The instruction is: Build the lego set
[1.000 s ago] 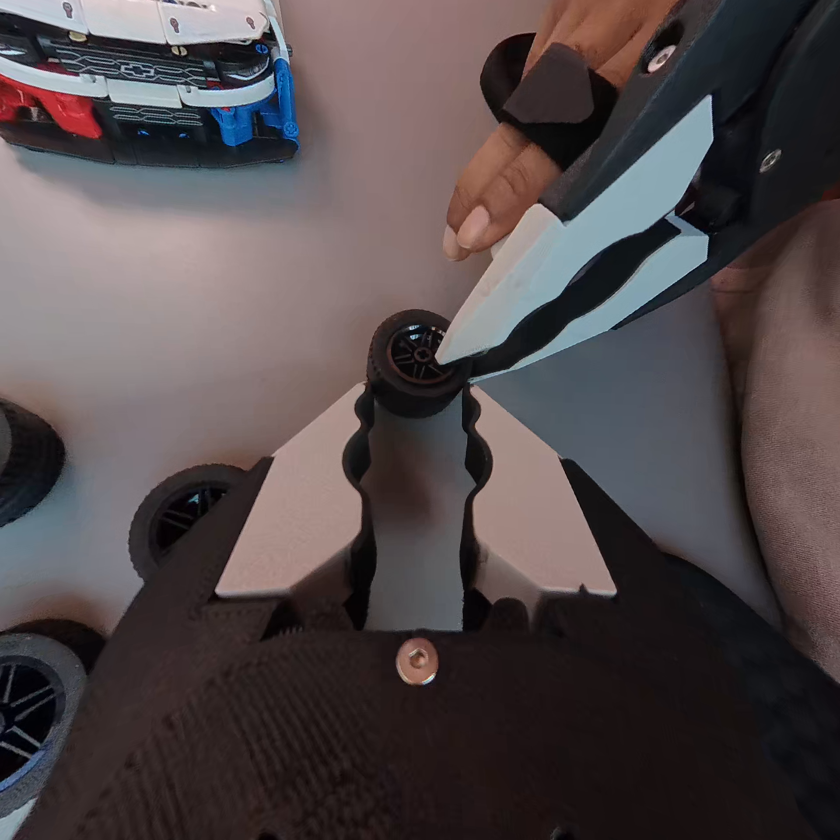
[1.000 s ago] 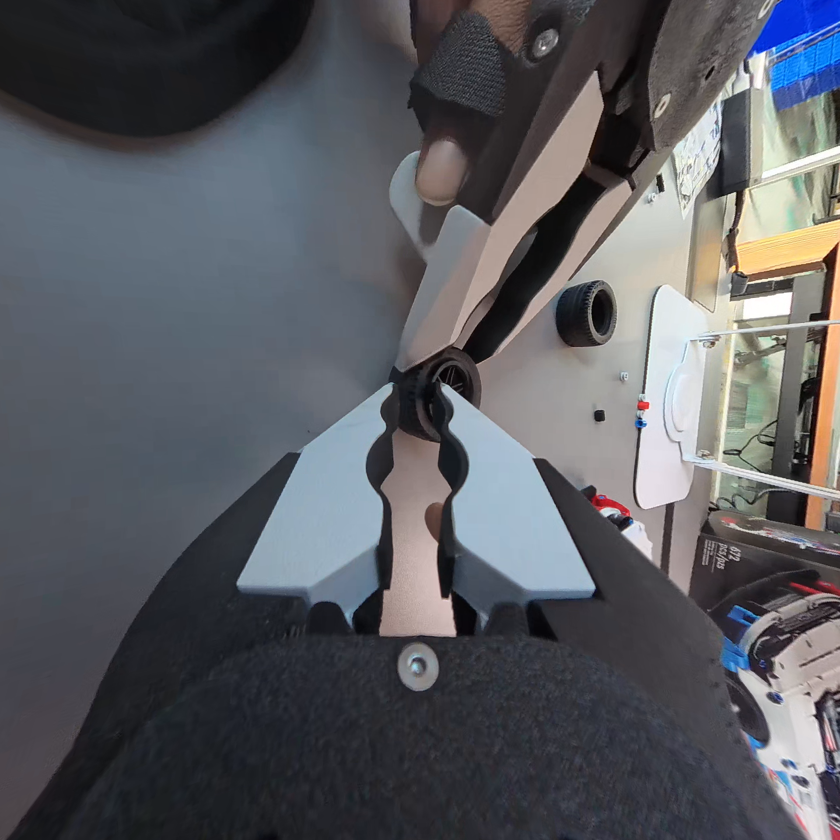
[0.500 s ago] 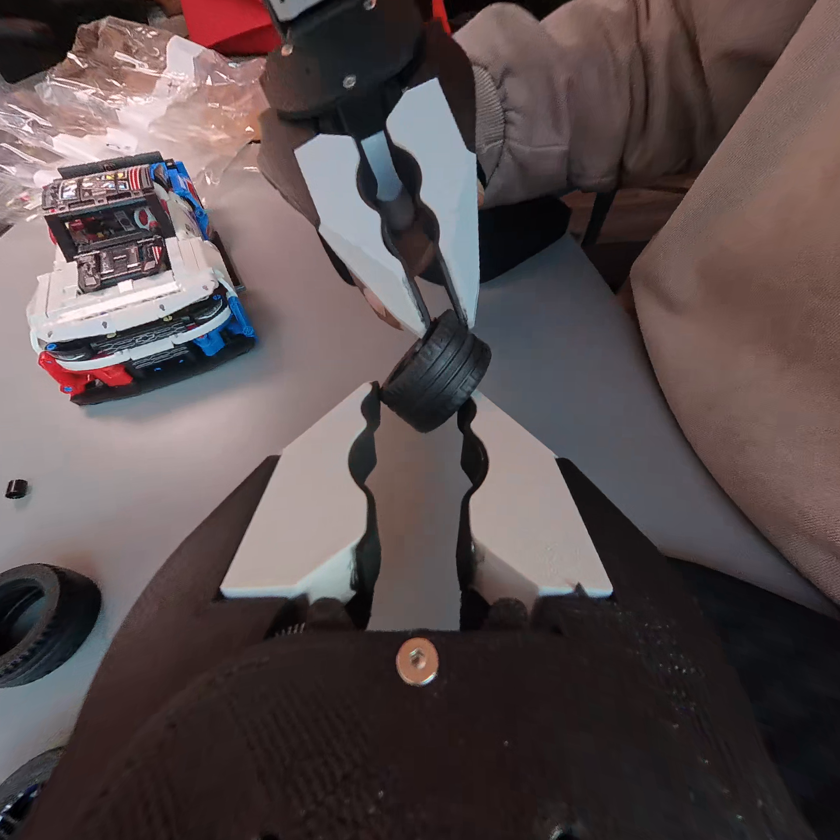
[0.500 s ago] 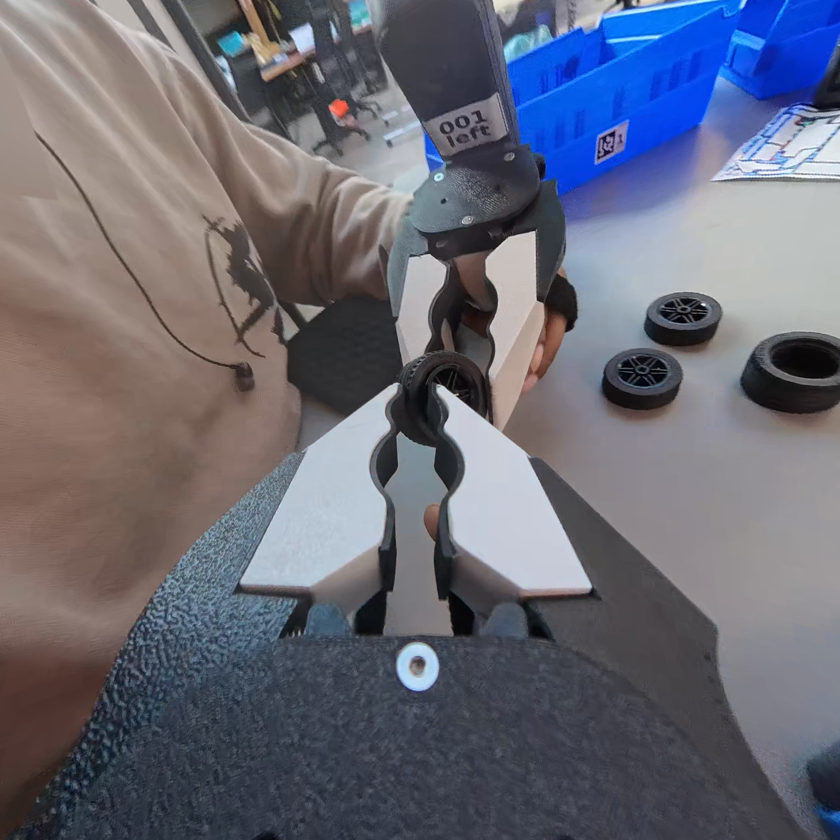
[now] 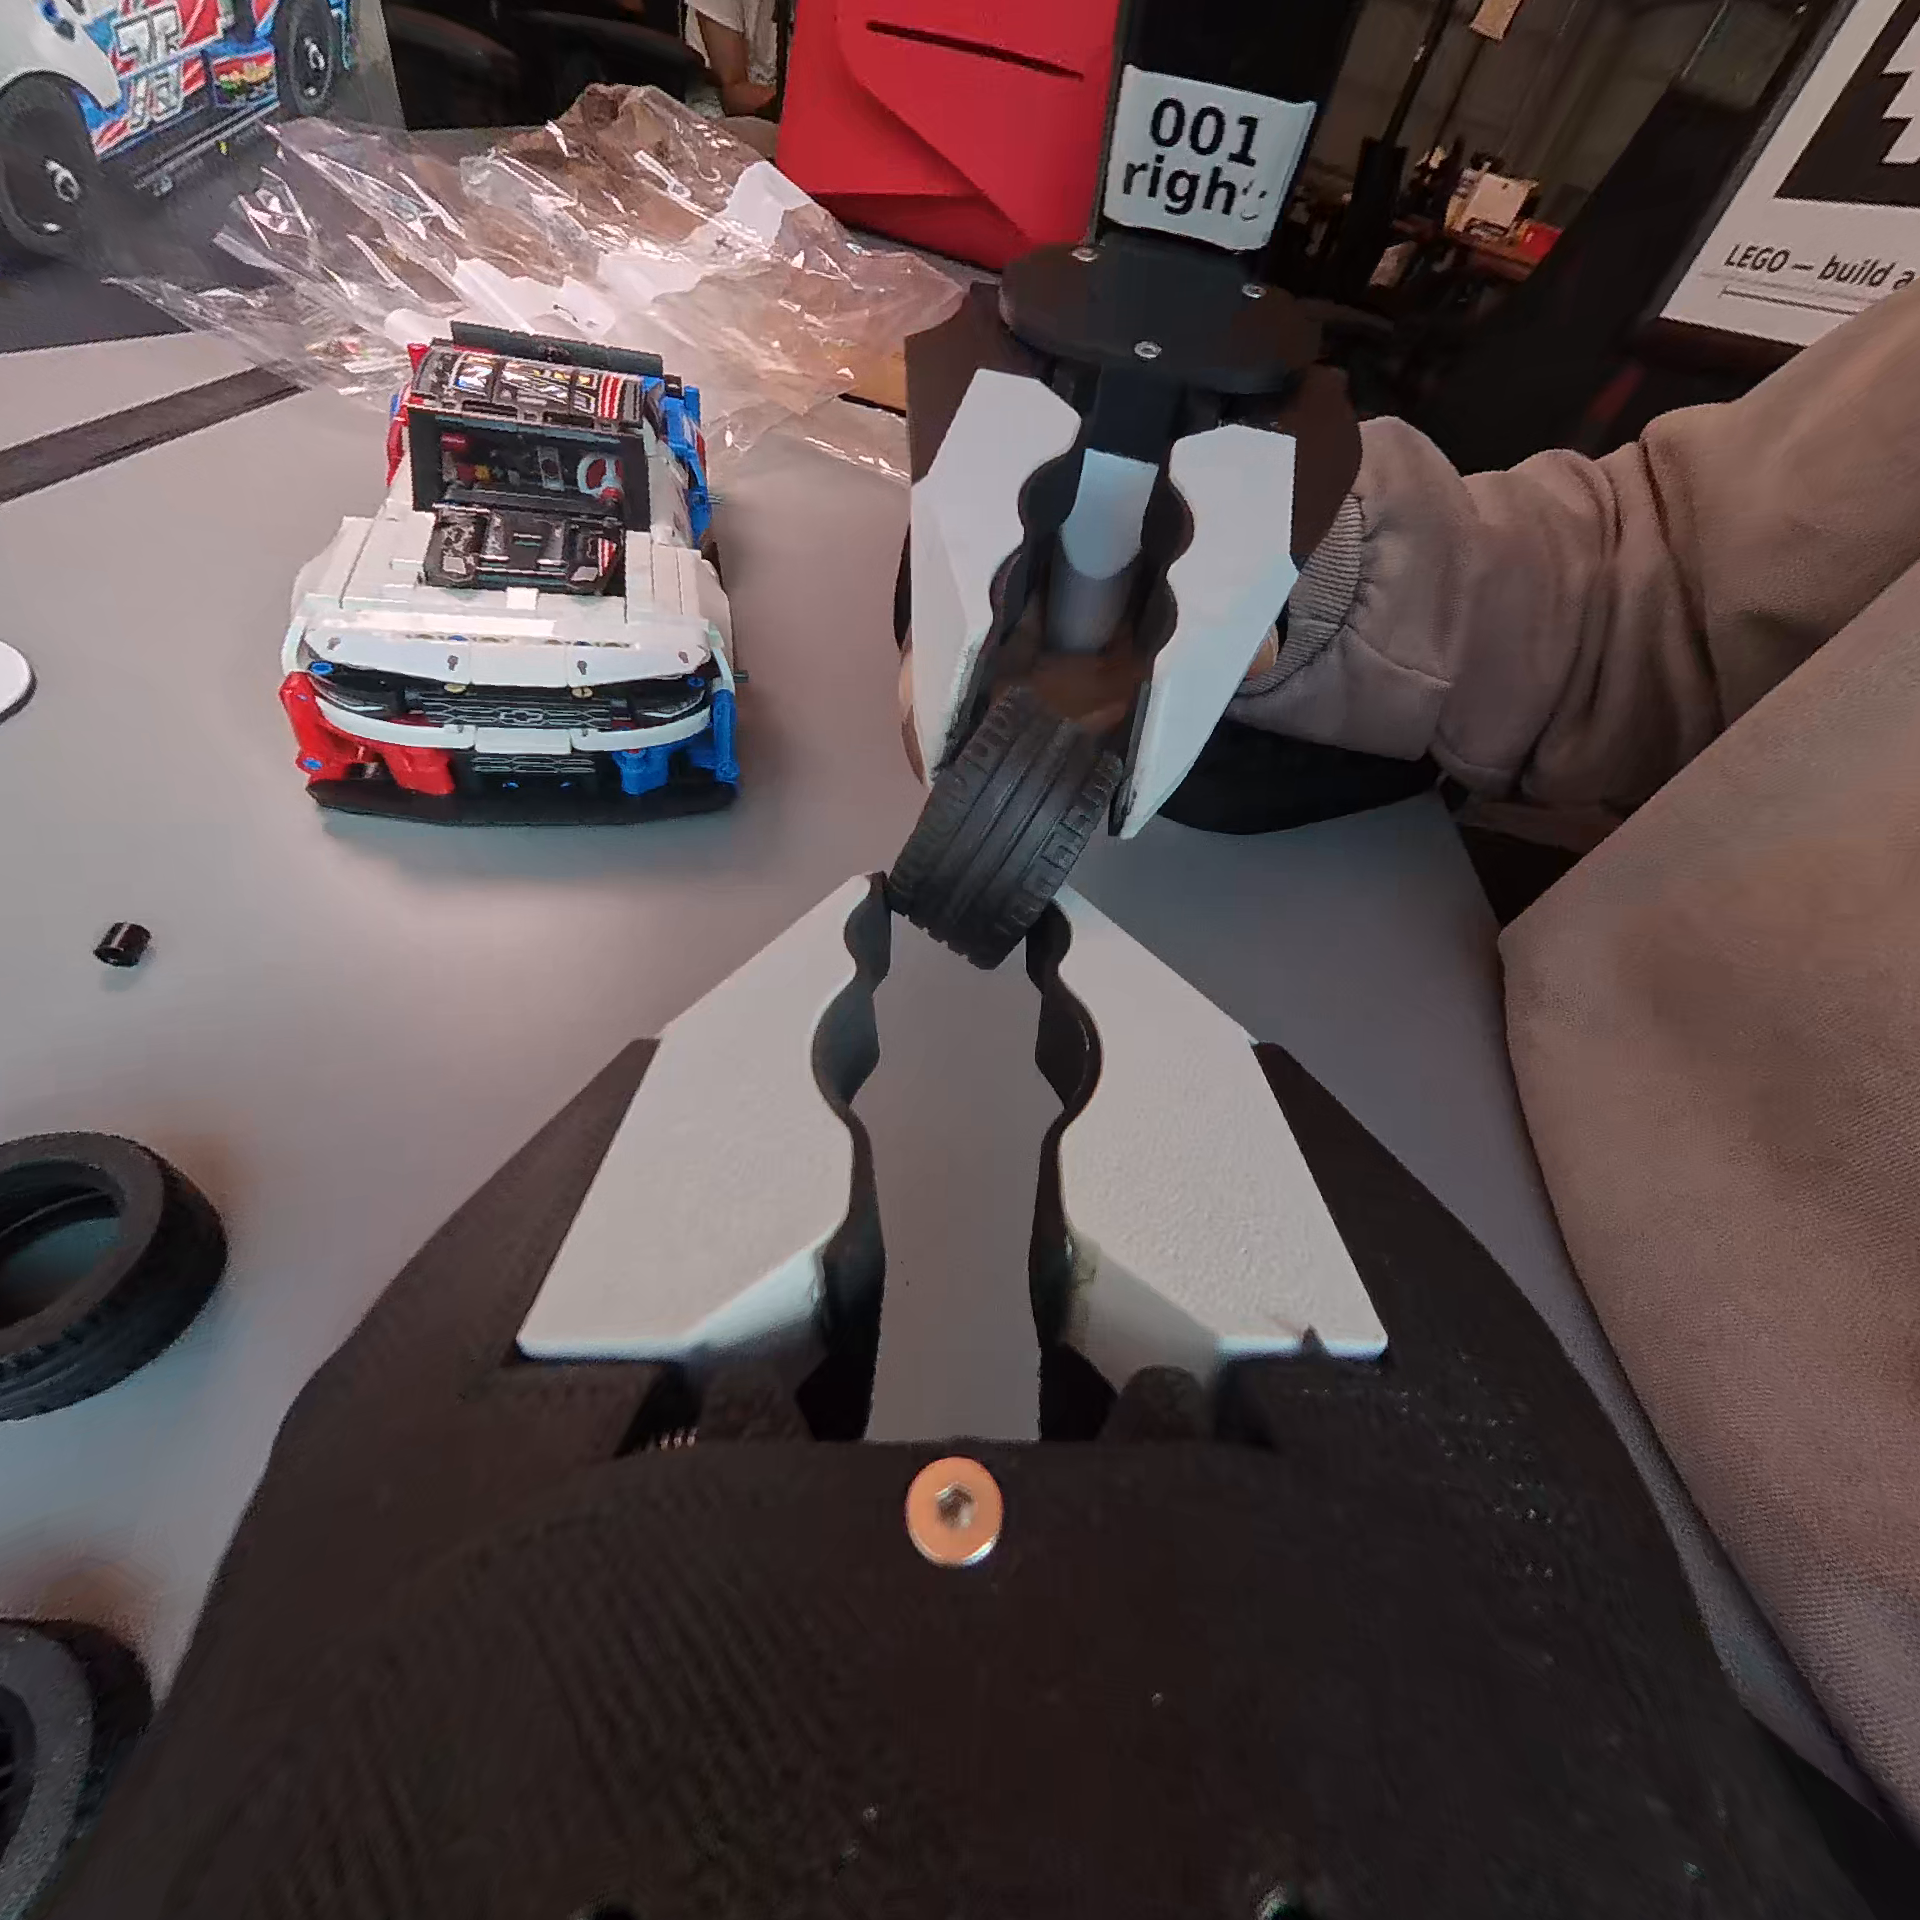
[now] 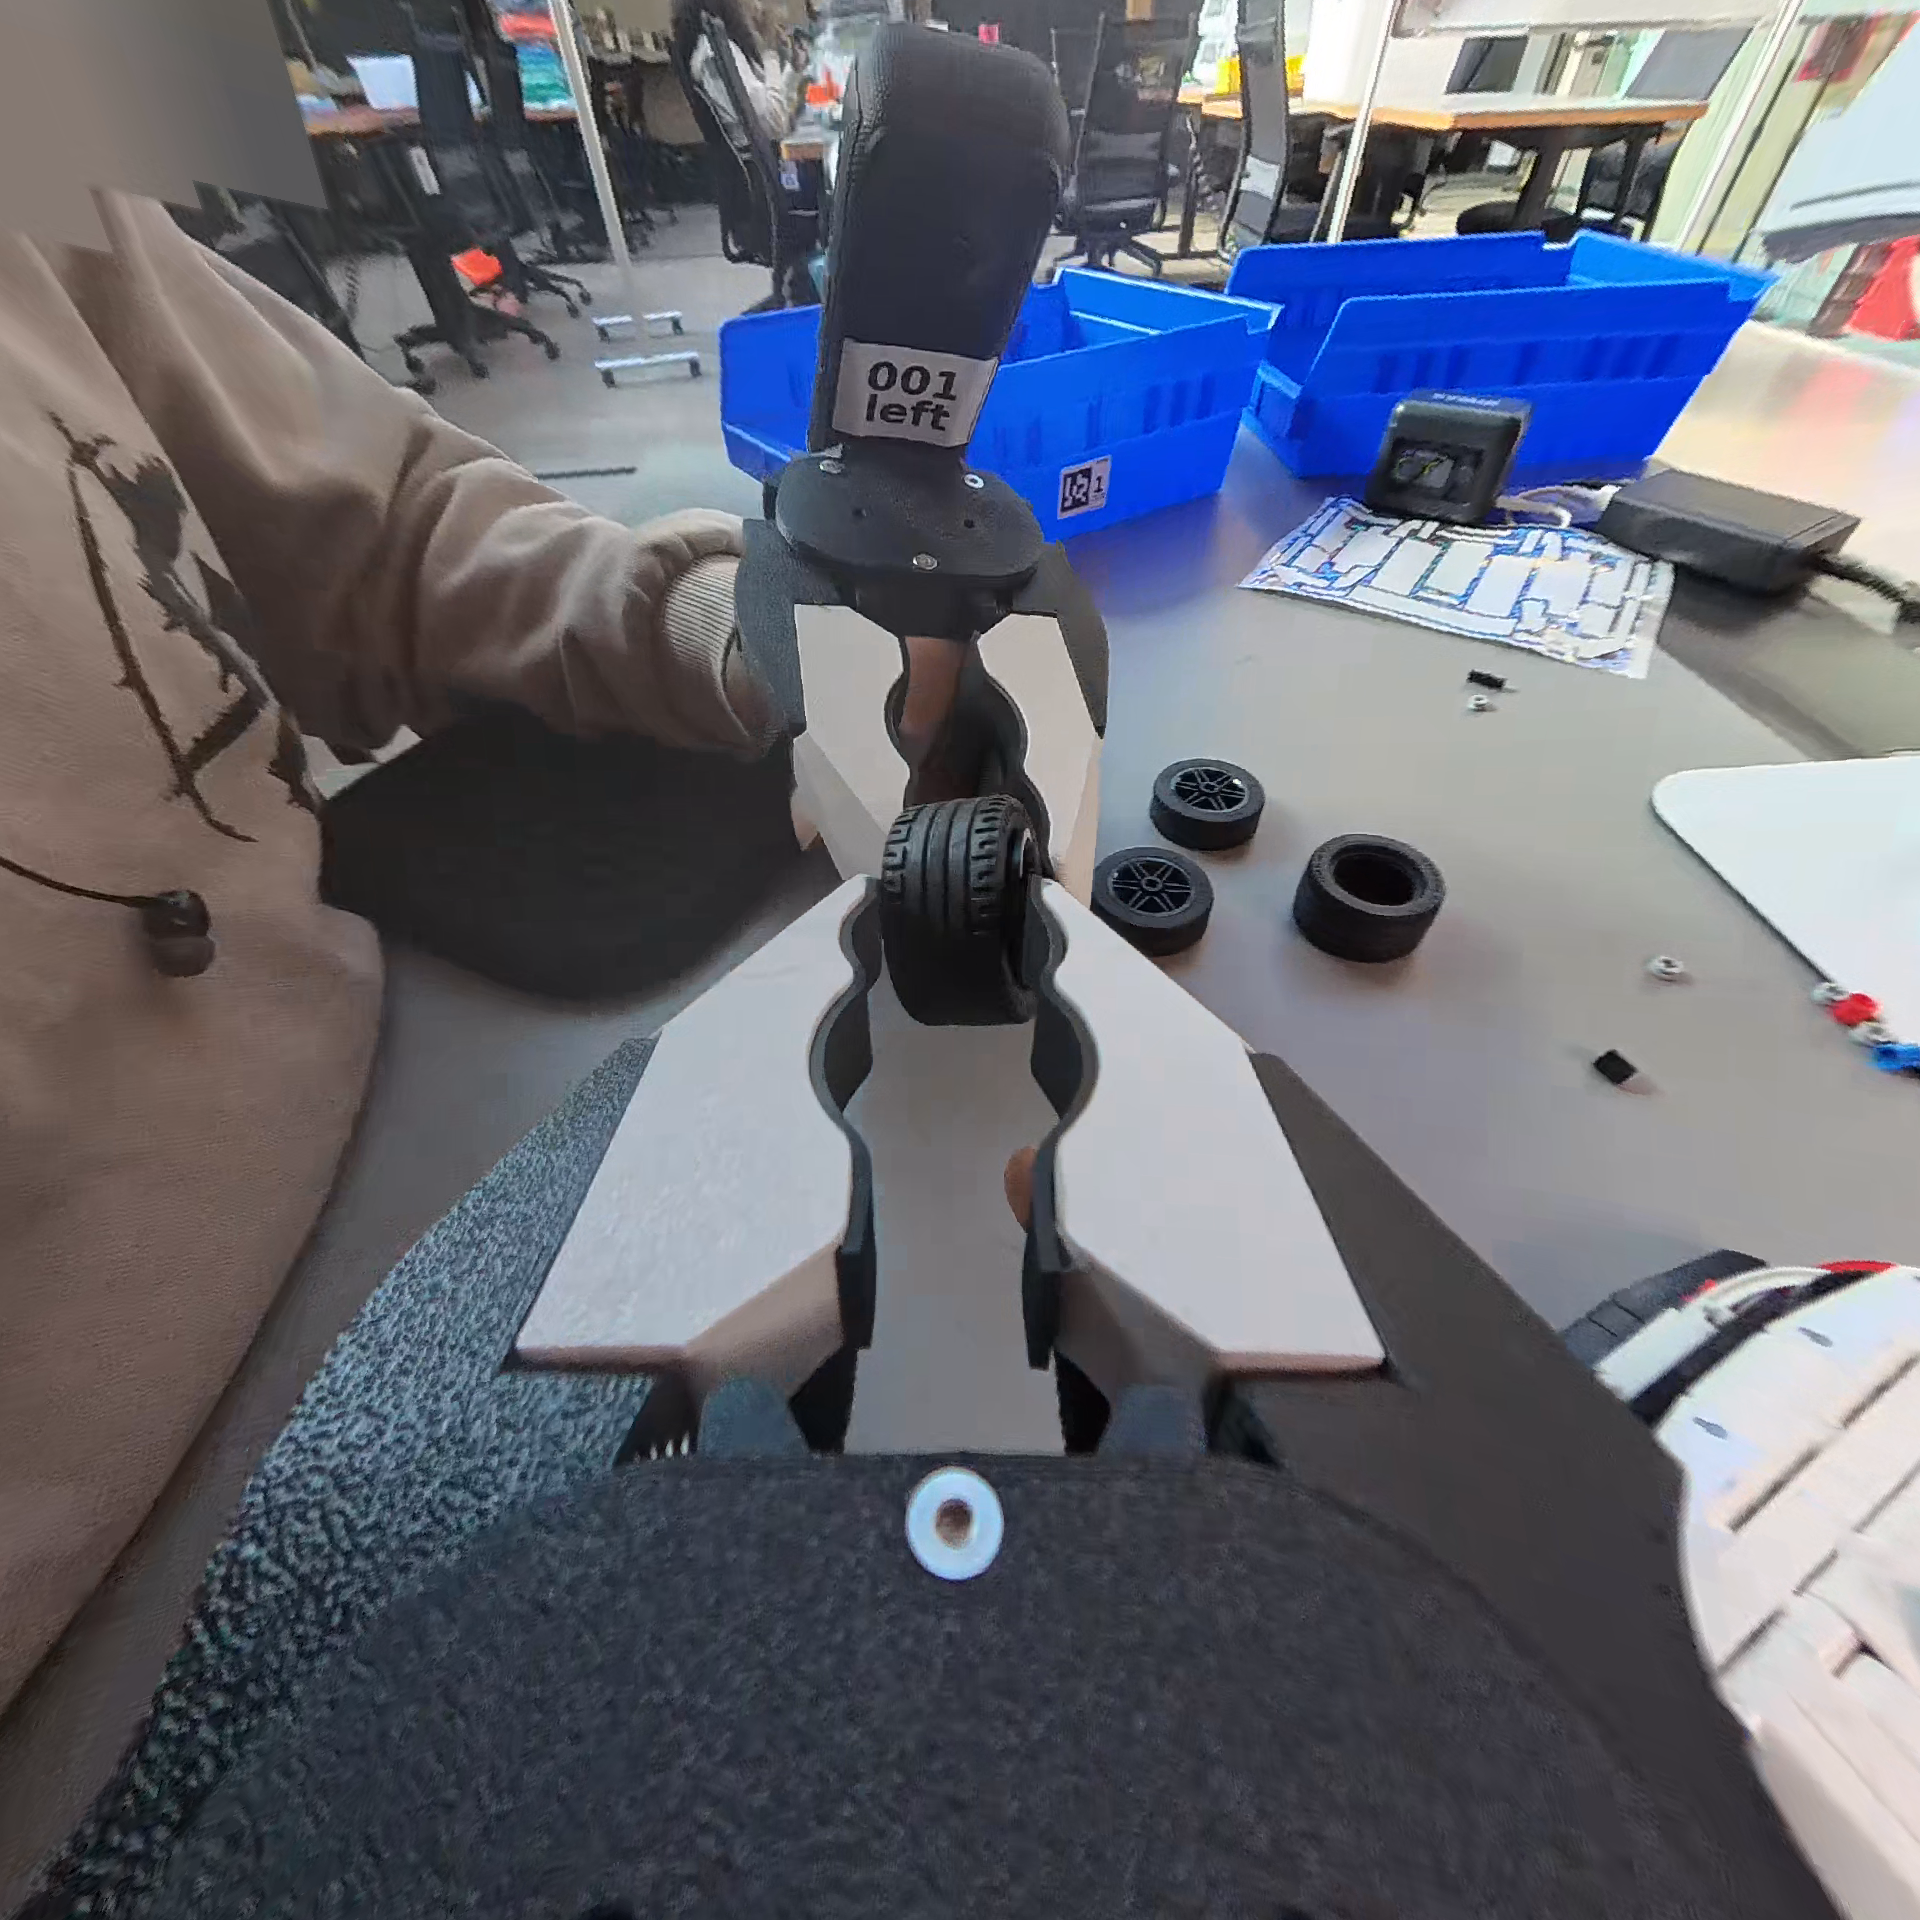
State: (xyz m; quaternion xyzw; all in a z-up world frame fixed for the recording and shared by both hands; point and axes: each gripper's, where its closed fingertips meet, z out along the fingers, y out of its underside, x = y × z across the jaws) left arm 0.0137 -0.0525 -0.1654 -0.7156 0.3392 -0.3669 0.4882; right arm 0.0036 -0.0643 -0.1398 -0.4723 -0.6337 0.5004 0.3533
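Currently both grippers meet in mid-air above the grey table [image 5: 260, 1039], each holding the same black wheel [image 5: 997, 847].

Left wrist view, left to right: a bare black tyre [image 5: 83, 1283] lies at 9 o'clock on the table edge of the frame. A tiny black piece [image 5: 123, 943] sits alone at 10 o'clock. The white, red and blue lego car [image 5: 514, 613] stands at 11 o'clock, nose toward the camera, with crumpled clear plastic bags [image 5: 540, 229] behind it. At centre, the left gripper [image 5: 961, 925] has its tips pressed against the wheel's tread from below. The right gripper [image 5: 1029, 769] comes down from 12 o'clock and pinches the wheel across its 2 faces. A beige sleeve [image 5: 1507, 603] fills 2 to 3 o'clock.

Right wrist view, left to right: beige sweatshirt at 9 o'clock. The right gripper [image 6: 956, 920] clamps the wheel [image 6: 961, 904] between its notched tips, tread facing the camera. The left gripper [image 6: 951, 821] is just behind, touching the wheel. At 2 o'clock on the table lie 2 black rims [image 6: 1205, 802] and 1 empty tyre [image 6: 1366, 896], near one another. Small loose pieces [image 6: 1855, 1013] are scattered at 3 o'clock. 2 blue bins [image 6: 1496, 332] stand at 1 o'clock.
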